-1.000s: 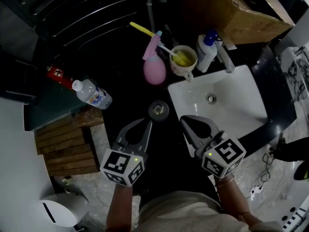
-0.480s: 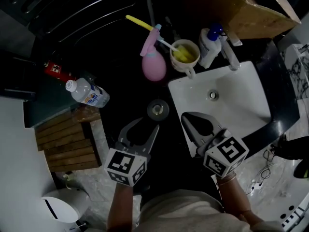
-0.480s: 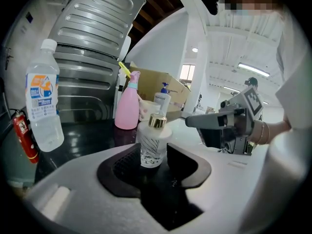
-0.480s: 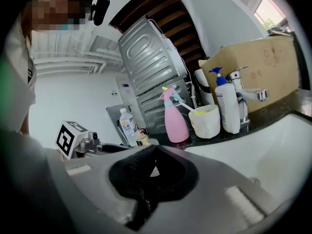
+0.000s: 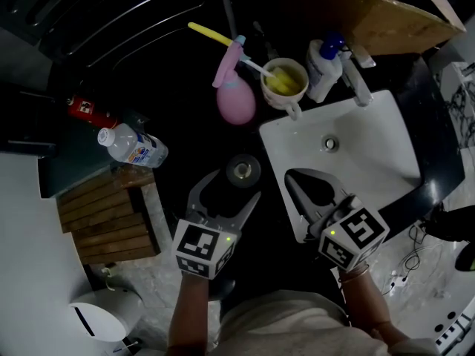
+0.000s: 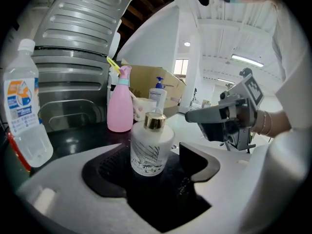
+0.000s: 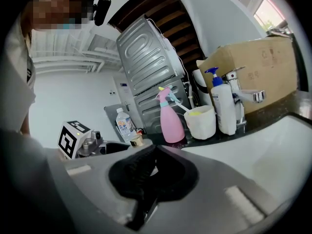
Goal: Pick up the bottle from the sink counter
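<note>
A small white bottle (image 5: 243, 170) with a gold cap stands upright on the dark sink counter (image 5: 185, 132), just left of the sink. In the left gripper view the bottle (image 6: 151, 147) stands in the mouth of the jaws, touching neither pad. My left gripper (image 5: 228, 191) is just in front of it, its jaws opening and spread wide (image 6: 156, 167). My right gripper (image 5: 298, 179) hovers over the sink's near left corner with its jaws shut and nothing between them (image 7: 151, 155).
Behind the bottle stand a pink spray bottle (image 5: 235, 95), a cup with a yellow toothbrush (image 5: 284, 84), a white pump bottle (image 5: 324, 69) and the tap (image 5: 361, 87). A clear water bottle (image 5: 132, 145) lies at left. White sink (image 5: 364, 154); cardboard box (image 5: 386, 13) at back right.
The left gripper's jaws have gone from shut to wide open, and it has shifted slightly right toward the small bottle. The right gripper stays shut over the sink edge.
</note>
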A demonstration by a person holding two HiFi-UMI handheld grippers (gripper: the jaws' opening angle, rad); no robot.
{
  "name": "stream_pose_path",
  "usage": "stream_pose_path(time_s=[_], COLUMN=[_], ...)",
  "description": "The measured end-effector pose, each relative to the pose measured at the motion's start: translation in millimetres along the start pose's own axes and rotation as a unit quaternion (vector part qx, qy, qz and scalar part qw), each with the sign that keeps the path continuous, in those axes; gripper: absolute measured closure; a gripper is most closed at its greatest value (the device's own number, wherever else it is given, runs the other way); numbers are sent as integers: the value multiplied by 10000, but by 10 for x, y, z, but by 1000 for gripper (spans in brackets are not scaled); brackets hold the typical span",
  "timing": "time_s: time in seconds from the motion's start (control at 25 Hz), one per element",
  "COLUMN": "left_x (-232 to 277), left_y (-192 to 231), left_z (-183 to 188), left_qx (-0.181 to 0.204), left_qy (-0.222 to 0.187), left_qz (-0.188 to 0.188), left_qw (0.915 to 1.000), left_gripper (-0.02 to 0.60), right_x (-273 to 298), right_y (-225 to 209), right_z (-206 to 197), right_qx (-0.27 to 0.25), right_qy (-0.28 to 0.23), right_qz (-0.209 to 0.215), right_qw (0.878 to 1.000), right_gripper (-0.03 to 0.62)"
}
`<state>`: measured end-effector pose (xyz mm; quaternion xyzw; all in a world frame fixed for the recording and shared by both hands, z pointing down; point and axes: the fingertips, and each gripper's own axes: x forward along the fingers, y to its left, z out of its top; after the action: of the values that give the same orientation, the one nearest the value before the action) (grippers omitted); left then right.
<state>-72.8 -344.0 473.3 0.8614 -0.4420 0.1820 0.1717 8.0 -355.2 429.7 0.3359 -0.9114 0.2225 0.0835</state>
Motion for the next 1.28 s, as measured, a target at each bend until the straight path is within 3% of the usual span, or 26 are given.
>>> stream_pose_path(time_s=[0.36, 1.28], left_x=[125, 442], left_y=[24, 44], left_z=[-11, 109], left_qx=[103, 519], left_qy=[112, -35], left_qz=[106, 224], left_qw=[9998, 9984], left_gripper=[229, 229], right_x=[7, 16], right_y=[-54, -126], right_z=[-7, -55], right_qx=[81, 483], right_qy=[-6, -42], right_qz=[17, 207], right_qw=[10000, 9986], right_gripper=[591, 591])
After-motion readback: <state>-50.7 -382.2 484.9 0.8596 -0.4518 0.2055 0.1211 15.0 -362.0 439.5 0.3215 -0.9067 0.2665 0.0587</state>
